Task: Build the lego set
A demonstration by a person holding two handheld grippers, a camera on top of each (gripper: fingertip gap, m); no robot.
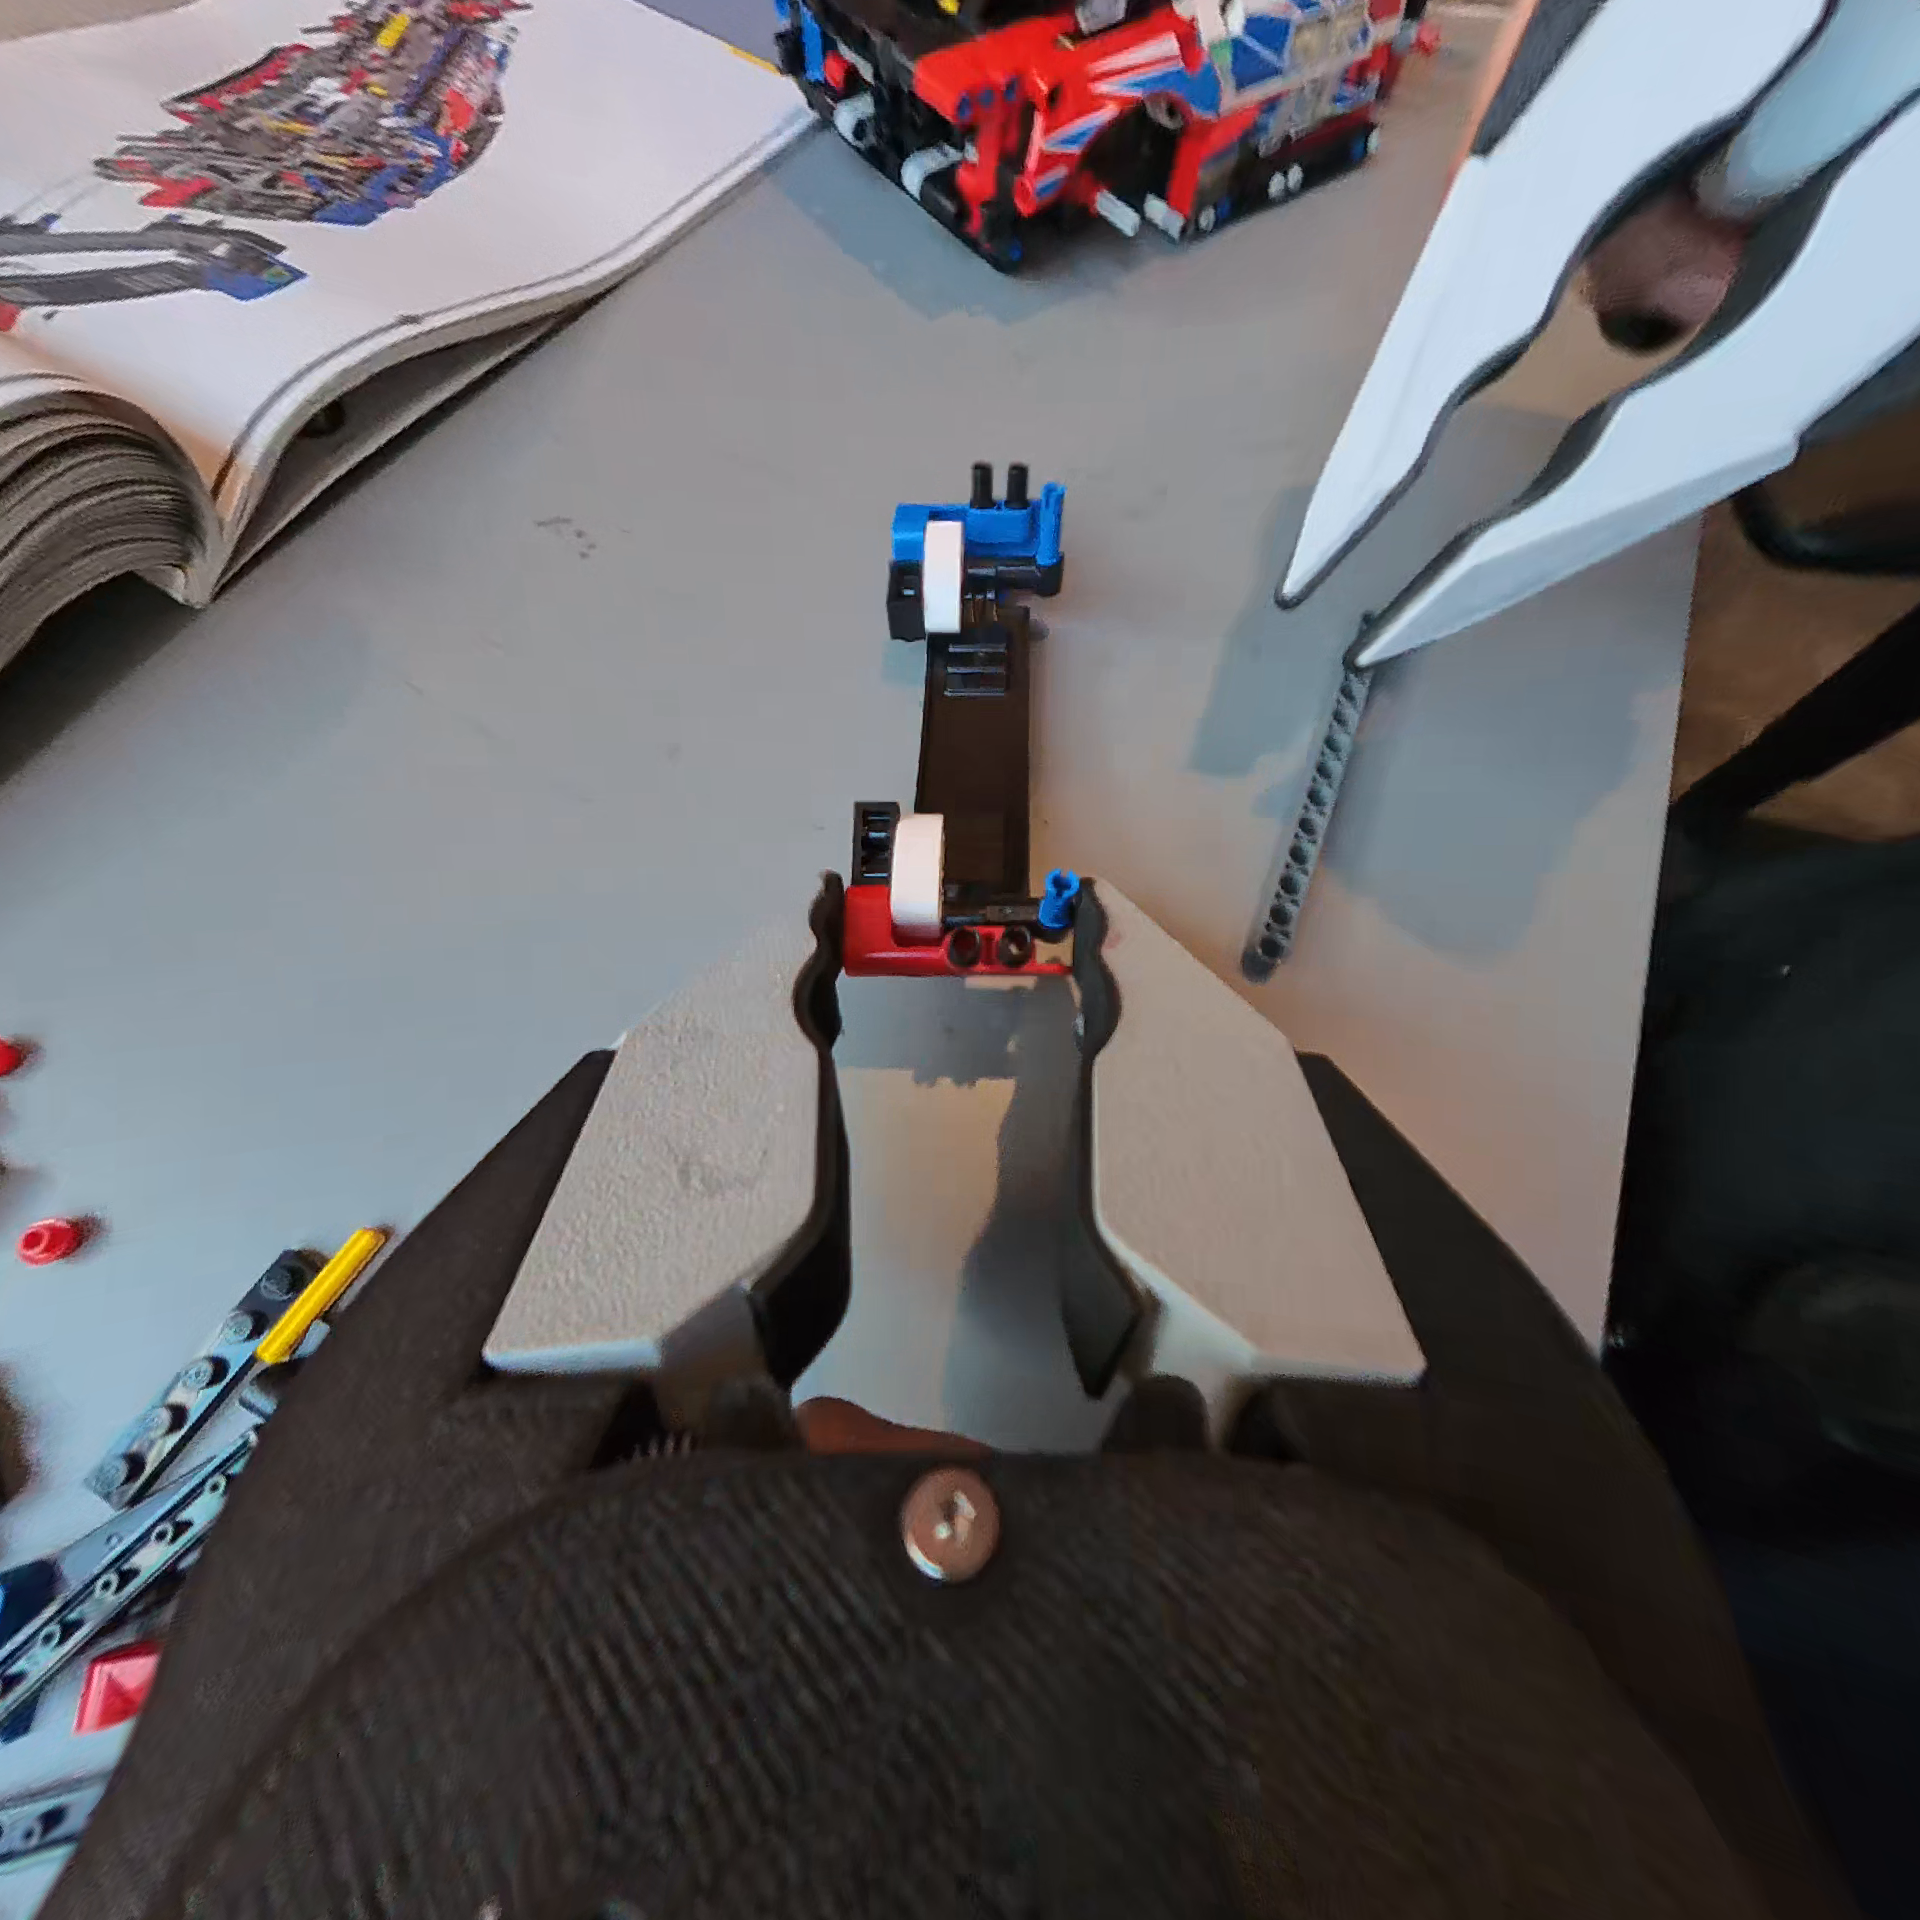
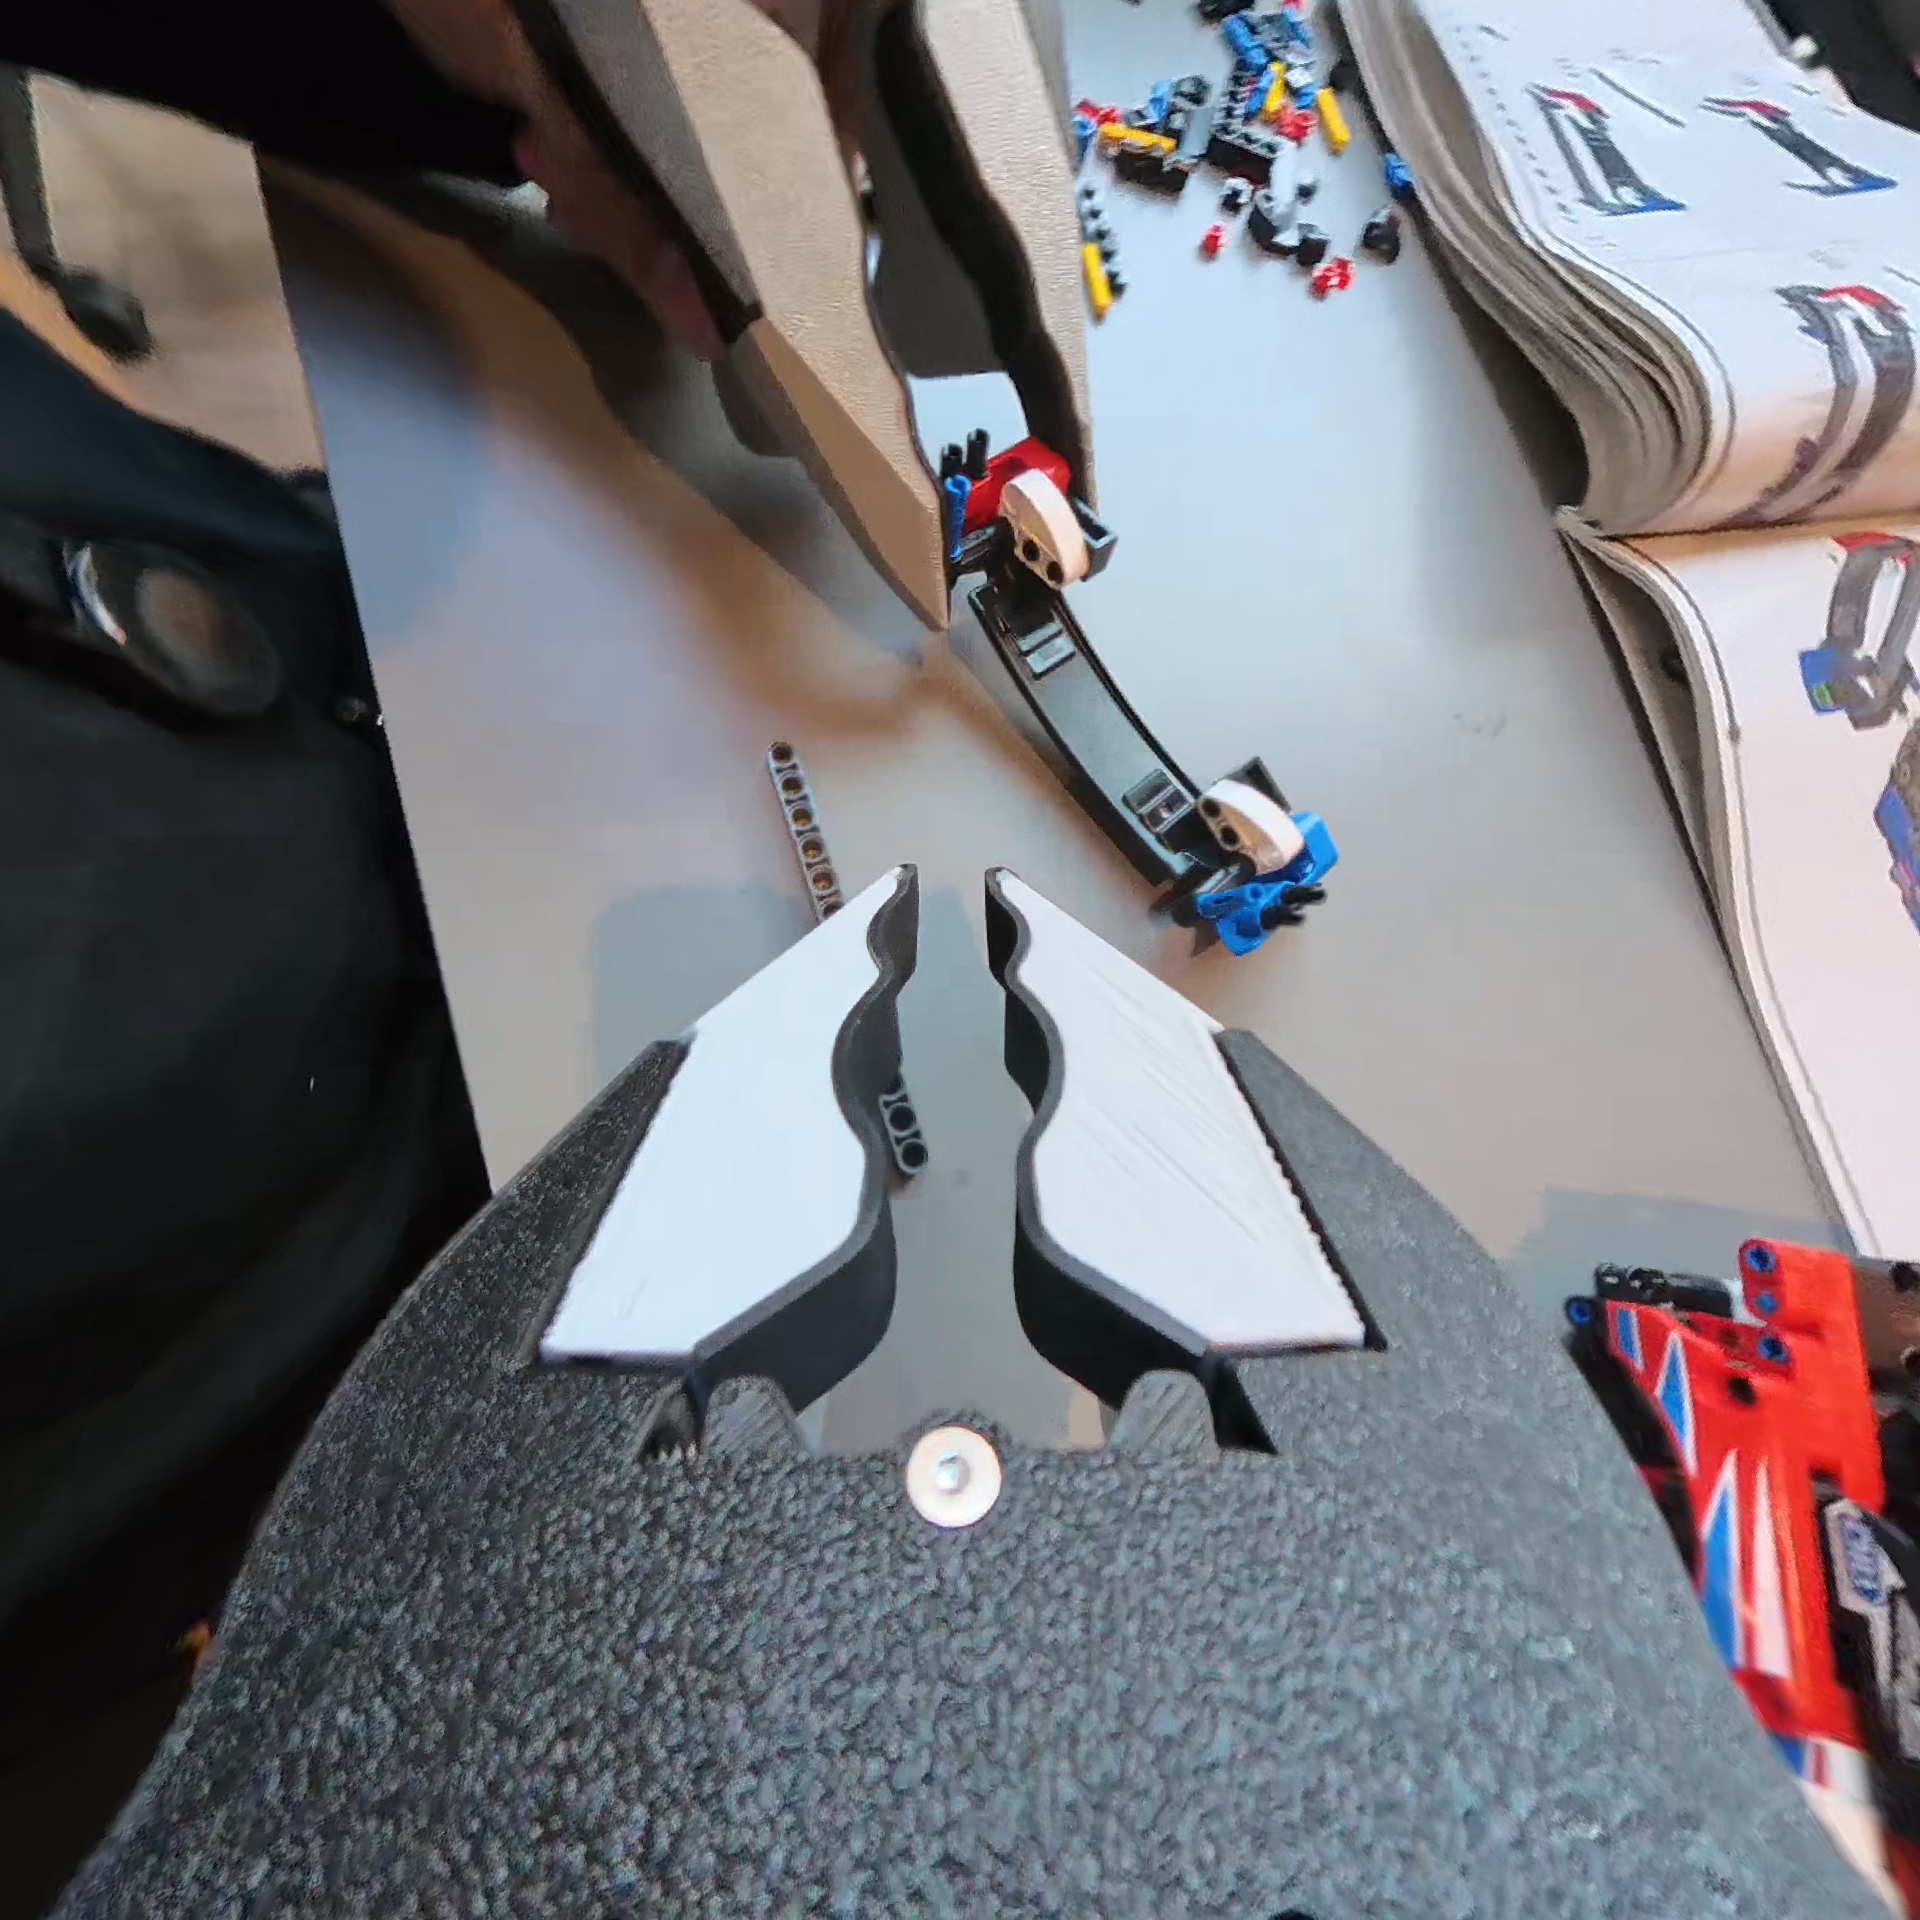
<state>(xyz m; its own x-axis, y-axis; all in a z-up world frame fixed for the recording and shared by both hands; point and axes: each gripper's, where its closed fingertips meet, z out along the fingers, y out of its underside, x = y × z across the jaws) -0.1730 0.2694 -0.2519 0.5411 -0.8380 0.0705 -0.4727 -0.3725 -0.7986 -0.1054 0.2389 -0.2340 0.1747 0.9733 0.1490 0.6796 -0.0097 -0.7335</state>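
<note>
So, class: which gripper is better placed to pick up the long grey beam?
Right. The right gripper hangs open over the grey beam, while the left gripper is shut on the black arch assembly.

Left gripper point(image 1: 951, 935) jaws grip the near end of the arch assembly point(image 1: 971, 727), which lies on the desk point(image 1: 623, 727) running forward. Long beam point(image 1: 1304, 821) right of them (under the right gripper point(image 2: 951, 883)). Manual point(image 1: 312, 260) front-left, car model point(image 1: 1091, 114) ahead.

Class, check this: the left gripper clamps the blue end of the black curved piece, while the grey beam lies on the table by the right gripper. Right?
Not quite. The left gripper clamps the red end of the black curved piece, as the left wrist view shows; the blue end points away. The grey beam does lie on the table by the right gripper.
</note>
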